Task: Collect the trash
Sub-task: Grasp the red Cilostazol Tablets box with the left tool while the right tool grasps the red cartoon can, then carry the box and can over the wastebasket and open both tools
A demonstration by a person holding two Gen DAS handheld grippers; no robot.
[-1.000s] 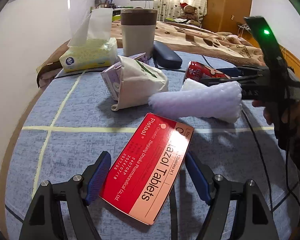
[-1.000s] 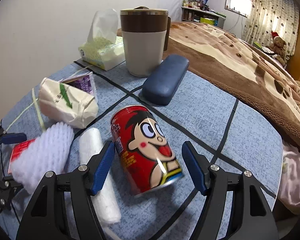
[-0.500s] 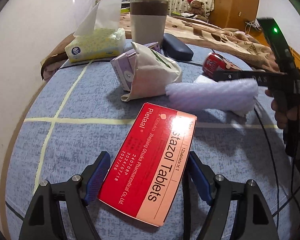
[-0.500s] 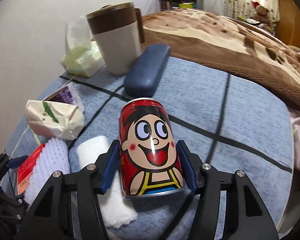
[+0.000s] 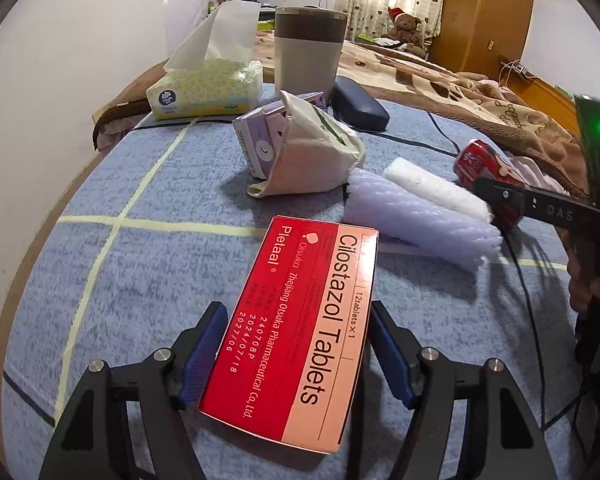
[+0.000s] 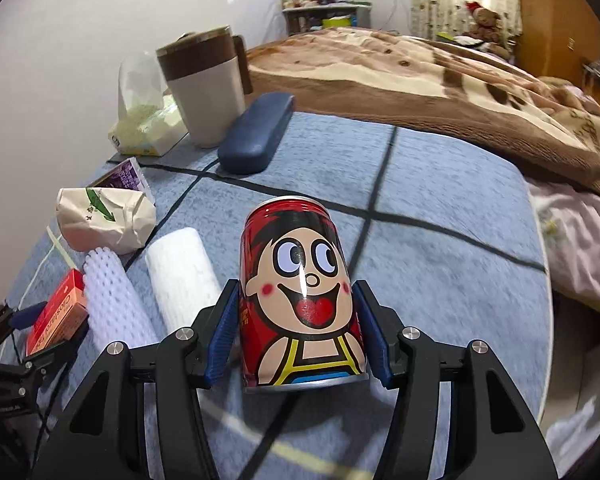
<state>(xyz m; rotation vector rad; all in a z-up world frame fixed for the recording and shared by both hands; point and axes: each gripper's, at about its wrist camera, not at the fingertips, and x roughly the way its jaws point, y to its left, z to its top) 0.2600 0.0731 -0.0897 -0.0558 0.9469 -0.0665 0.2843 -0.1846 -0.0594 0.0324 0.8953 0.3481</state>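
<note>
Across the upper right of both views a bed [image 6: 440, 72] with a brown patterned blanket fills the room behind the table [image 5: 148, 264], which wears a blue cloth with pale and dark lines. Toward the top centre of the left wrist view stand a grey-and-brown cup [image 5: 309, 54], a tissue pack [image 5: 206, 90] to its left, and a dark blue glasses case [image 5: 358, 104] just to its right.

Lower in that frame, the tablet box [image 5: 300, 332], red and pink, lies flat on the cloth with its long axis running from bottom centre up toward the middle of the frame, leaning slightly right. Its near half sits between the jaws of the left gripper [image 5: 296, 354], which are closing on it; the left blue pad looks to touch the box edge, the right pad stands just beside the other edge, so I cannot call it a firm grip.

In the right wrist view the red can [image 6: 302, 304] with the cartoon face sits in the lower centre, its long axis running up the frame away from the camera, its far end tilted toward the top. The right gripper [image 6: 296, 334] has its jaws pressed against both sides of it.

Left of the can lie a white foam roll [image 6: 180, 276], a lilac foam net [image 6: 112, 300], a crumpled paper bag [image 6: 104, 216] and a small purple carton [image 6: 126, 174].
</note>
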